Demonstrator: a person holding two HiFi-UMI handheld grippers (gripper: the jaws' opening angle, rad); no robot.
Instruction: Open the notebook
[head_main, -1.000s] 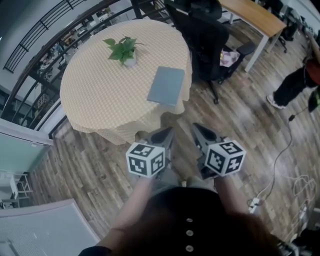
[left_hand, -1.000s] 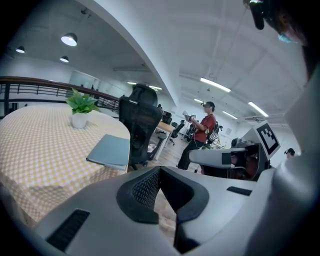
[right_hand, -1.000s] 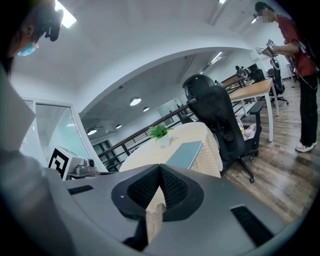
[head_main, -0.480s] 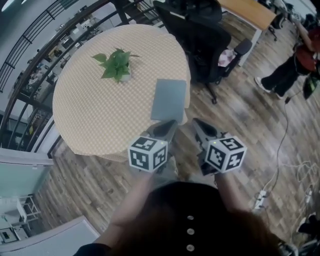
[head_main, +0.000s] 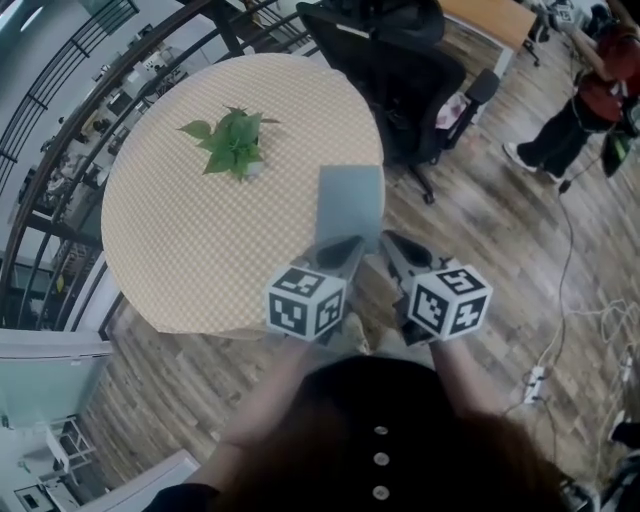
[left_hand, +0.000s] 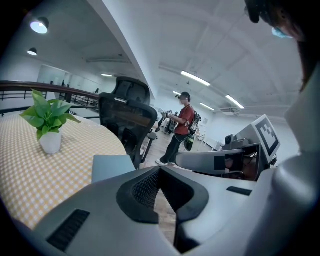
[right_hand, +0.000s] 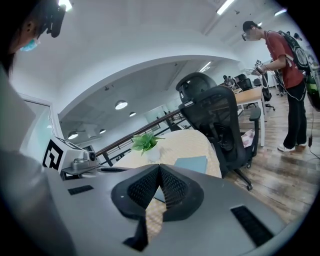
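Grey-blue notebook (head_main: 350, 203) closed at right edge of table (head_main: 180, 250) (untouched). Just nearer, left gripper (head_main: 347, 246) and right gripper (head_main: 391, 243), the 2 pressed together, empty.

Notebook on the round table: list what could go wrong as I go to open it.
1. The notebook lies closed right at the table's edge; a shove on the cover may slide it off.
2. The left tool and right tool are both shut and empty; shut tips would likely push the cover rather than lift it.
3. The checked cloth could drag along and disturb the potted plant.
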